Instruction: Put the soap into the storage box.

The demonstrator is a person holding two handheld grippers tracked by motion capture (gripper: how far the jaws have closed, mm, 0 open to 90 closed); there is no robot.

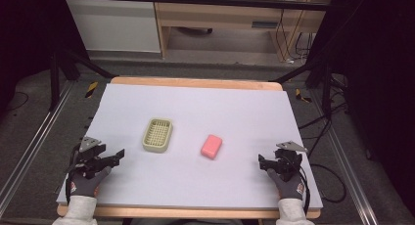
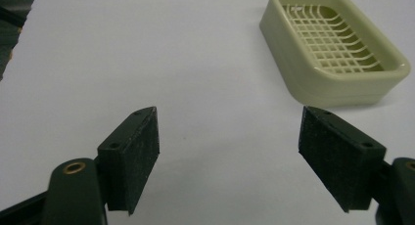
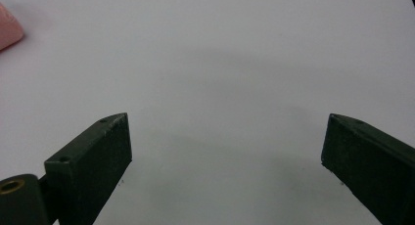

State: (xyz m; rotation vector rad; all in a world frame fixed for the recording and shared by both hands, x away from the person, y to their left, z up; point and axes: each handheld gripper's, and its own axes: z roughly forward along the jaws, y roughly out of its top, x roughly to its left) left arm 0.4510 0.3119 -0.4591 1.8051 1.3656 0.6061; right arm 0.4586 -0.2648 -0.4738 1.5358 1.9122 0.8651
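While both hands rest at the near corners of the table, each gripper stands with its jaws spread wide and nothing between them.

The left gripper (image 1: 119, 156) sits low over the near-left part of the white sheet (image 1: 195, 107), held by a hand in a grey glove (image 1: 88, 181) with a white sleeve behind it. Its jaws point toward the table's middle. In the left gripper view, the two black pads (image 2: 134, 156) stand well apart over bare sheet, and the soap dish (image 2: 333, 49) lies ahead and off to the right of them, not touching either jaw.

The right gripper (image 1: 262, 162) sits over the near-right part of the sheet, held by the other gloved hand (image 1: 288, 183). Its jaws also point inward, toward the table's middle. In the right gripper view, its pads (image 3: 98, 161) are likewise far apart over bare sheet, and a corner of the pink soap bar (image 3: 7, 32) shows at the upper left edge, well clear of the jaws.

From the high view, the pale green soap dish (image 1: 157, 134) lies flat on the sheet, left of centre, with its grid insert facing up. The pink soap bar (image 1: 211, 146) lies flat to the right of the dish, near it but apart. Both items lie between the two grippers, the dish nearer the left one, the bar roughly midway. A wooden table edge (image 1: 195, 81) borders the sheet at the far side.
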